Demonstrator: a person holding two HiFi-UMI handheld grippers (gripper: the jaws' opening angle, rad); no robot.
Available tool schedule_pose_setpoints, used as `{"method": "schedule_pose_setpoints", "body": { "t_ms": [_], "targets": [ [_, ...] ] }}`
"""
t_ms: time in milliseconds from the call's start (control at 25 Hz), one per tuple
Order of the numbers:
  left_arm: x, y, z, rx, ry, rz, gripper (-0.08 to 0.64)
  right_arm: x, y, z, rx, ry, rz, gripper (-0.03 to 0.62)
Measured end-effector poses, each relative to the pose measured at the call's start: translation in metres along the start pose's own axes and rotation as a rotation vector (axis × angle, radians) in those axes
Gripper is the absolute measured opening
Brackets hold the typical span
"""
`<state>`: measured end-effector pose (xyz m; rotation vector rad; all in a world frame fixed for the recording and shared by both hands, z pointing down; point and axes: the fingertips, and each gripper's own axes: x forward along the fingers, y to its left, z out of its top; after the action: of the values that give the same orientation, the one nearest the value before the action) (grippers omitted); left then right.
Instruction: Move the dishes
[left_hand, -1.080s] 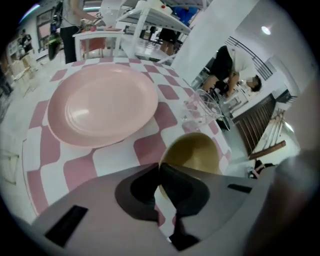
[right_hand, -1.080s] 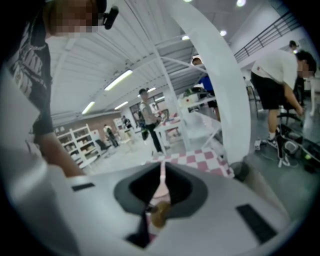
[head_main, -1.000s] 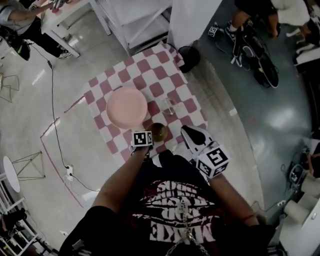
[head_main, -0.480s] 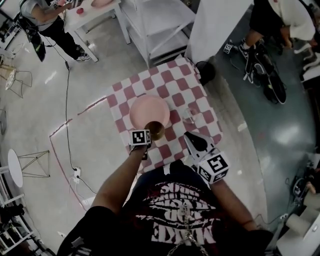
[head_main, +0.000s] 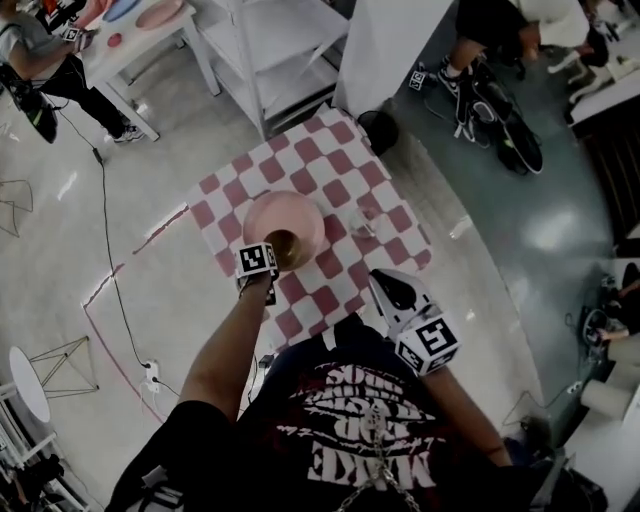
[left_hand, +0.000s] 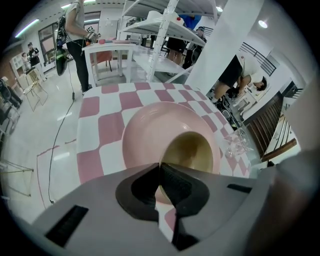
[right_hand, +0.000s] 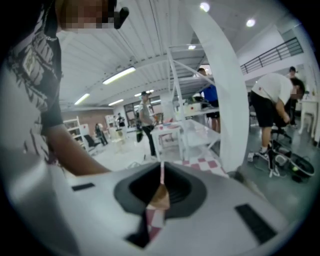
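Pink-and-white checked cloth (head_main: 340, 170) covers the small table below me, with pale floor all round it.

The left gripper (left_hand: 161, 175) has its jaws pressed together on the near rim of the olive bowl (left_hand: 192, 152), one pad inside the lip and one outside. The bowl hangs from that single-edge pinch with its mouth tipped toward the camera. It sits over the pink plate (left_hand: 150, 125), toward the plate's near right part. I cannot tell whether its base touches the plate or only hovers above it. A clear glass (left_hand: 237, 145) stands on the cloth just off the plate's right side, apart from both dishes.

The right gripper (right_hand: 161, 185) has its jaws closed on nothing and is held off the table's near corner.

I read this step as setting the bowl down into the plate. To do it well, I would:
- keep the pinch firm, because a one-sided grip on a thin rim lets the bowl swing;
- roll the wrist so the base comes level;
- centre the bowl over the plate's well, not its sloped edge;
- lower it gently and spread the jaws only once the base bears its own weight;
- stay clear of the glass when backing away.
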<state>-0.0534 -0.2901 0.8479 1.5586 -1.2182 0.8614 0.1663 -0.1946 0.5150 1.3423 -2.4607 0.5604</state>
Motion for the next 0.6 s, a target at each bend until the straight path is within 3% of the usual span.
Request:
{"method": "schedule_pose_setpoints", "body": {
  "t_ms": [240, 400, 520, 600],
  "targets": [
    [0.008, 0.000, 0.002, -0.042, 0.004, -0.065, 0.040, -0.009, 0.013, -0.005, -0.006, 0.017, -0.028, 0.038],
    [-0.001, 0.002, 0.007, -0.066, -0.051, -0.094, 0.129, -0.012, 0.015, -0.003, -0.016, 0.015, -0.041, 0.038],
    [-0.023, 0.004, 0.015, -0.067, -0.155, -0.115, 0.151, -0.009, 0.019, 0.000, -0.033, 0.016, -0.035, 0.038],
    [-0.050, 0.000, 0.027, -0.073, -0.296, -0.169, 0.166, -0.005, 0.023, 0.002, -0.049, 0.018, -0.023, 0.038]
  ]
}}
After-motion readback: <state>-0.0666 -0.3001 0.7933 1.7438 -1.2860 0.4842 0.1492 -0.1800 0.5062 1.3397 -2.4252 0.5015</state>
